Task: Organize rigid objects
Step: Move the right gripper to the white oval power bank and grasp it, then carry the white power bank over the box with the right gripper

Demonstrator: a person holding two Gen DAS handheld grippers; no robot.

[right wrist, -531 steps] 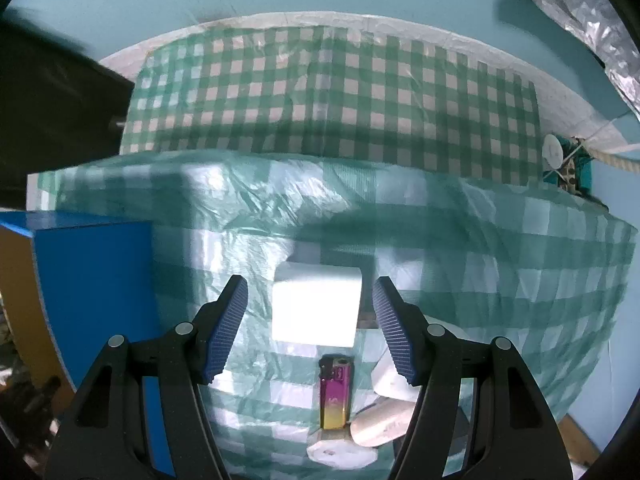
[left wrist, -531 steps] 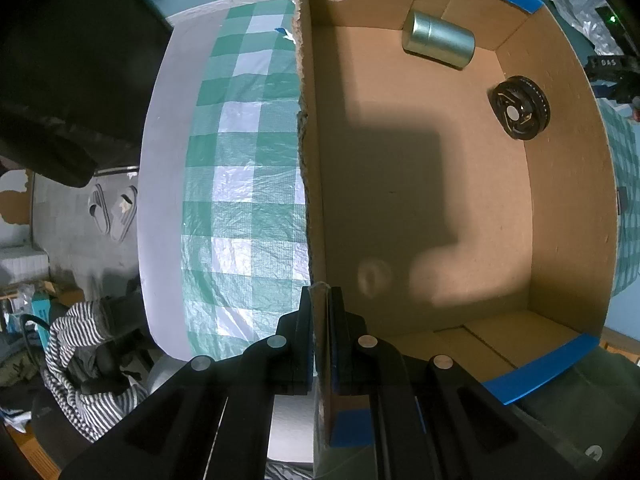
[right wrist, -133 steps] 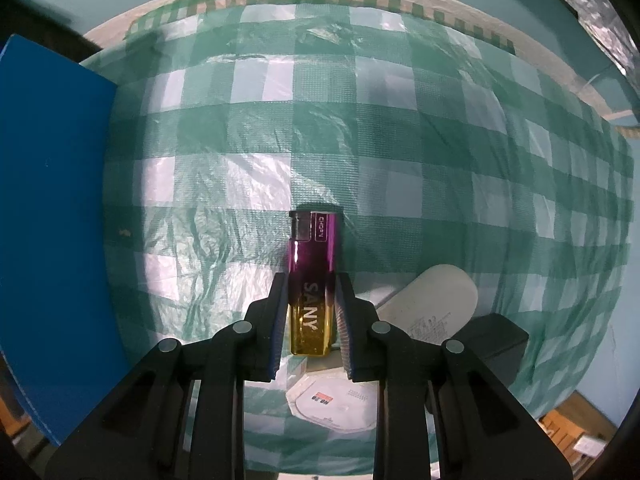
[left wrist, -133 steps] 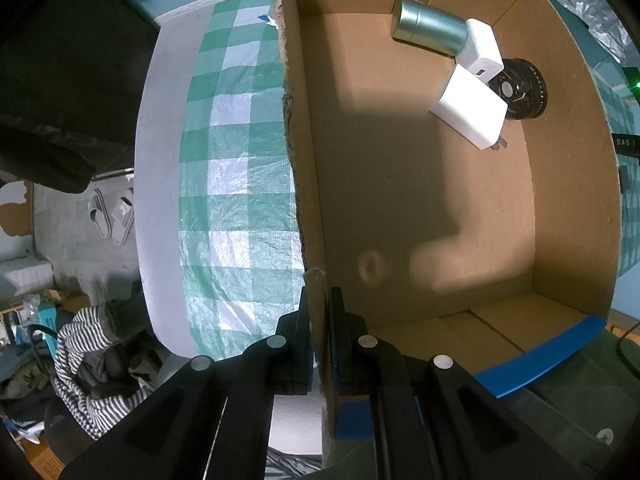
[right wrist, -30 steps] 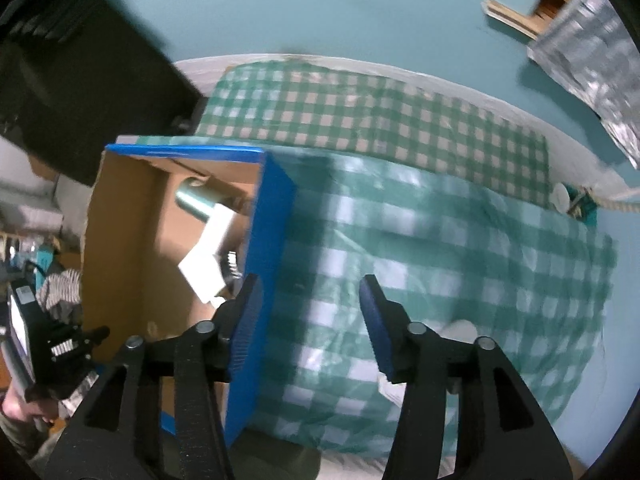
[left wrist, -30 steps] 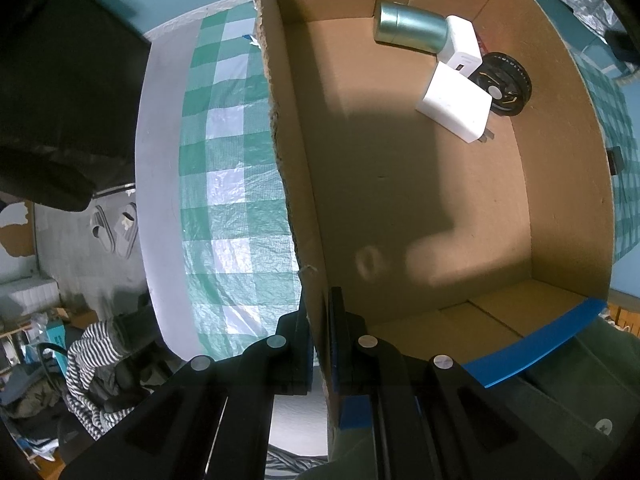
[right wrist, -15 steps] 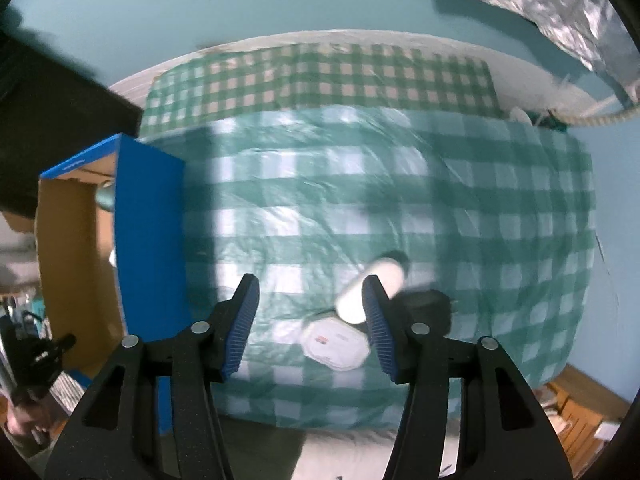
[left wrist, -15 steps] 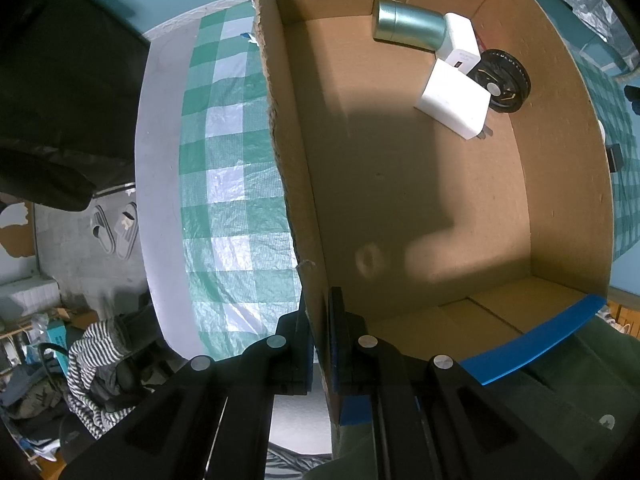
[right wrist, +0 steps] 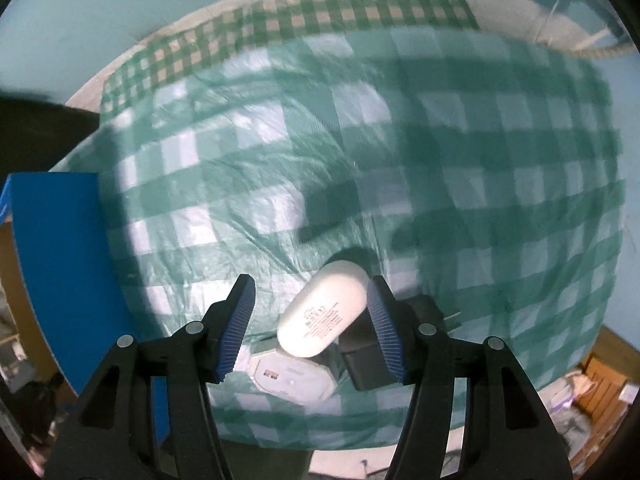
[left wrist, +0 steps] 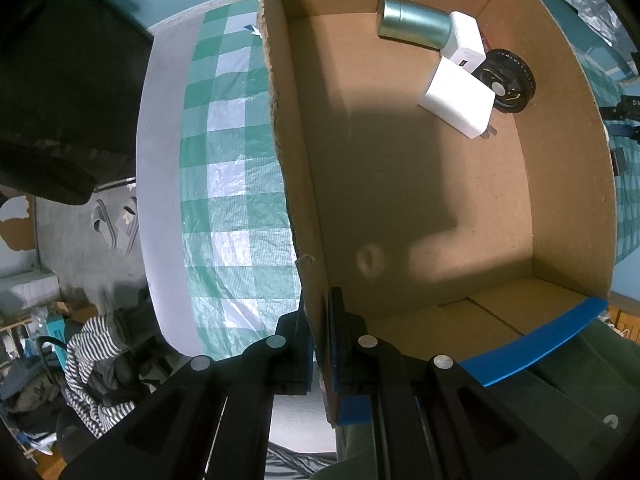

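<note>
A: Looking left of the white oval plastic case (right wrist: 325, 308), what is the left gripper (left wrist: 318, 340) doing?

B: Its jaws are pressed together on the wall of the brown cardboard box with blue tape edges (left wrist: 296, 184), steadying it. Inside lie a green metal tin (left wrist: 414, 26), two white chargers (left wrist: 458, 98) and a black ridged disc (left wrist: 510, 80).

A: And the right gripper (right wrist: 311, 324)?

B: Jaws spread, just been opening, straddling the oval case without touching. It leans on a white hexagonal device (right wrist: 294, 376), with a black adapter (right wrist: 368, 364) to the right. Better to square up across its narrow width before closing.

A: Any writing?

B: Small print on the case, too fine to read.
</note>
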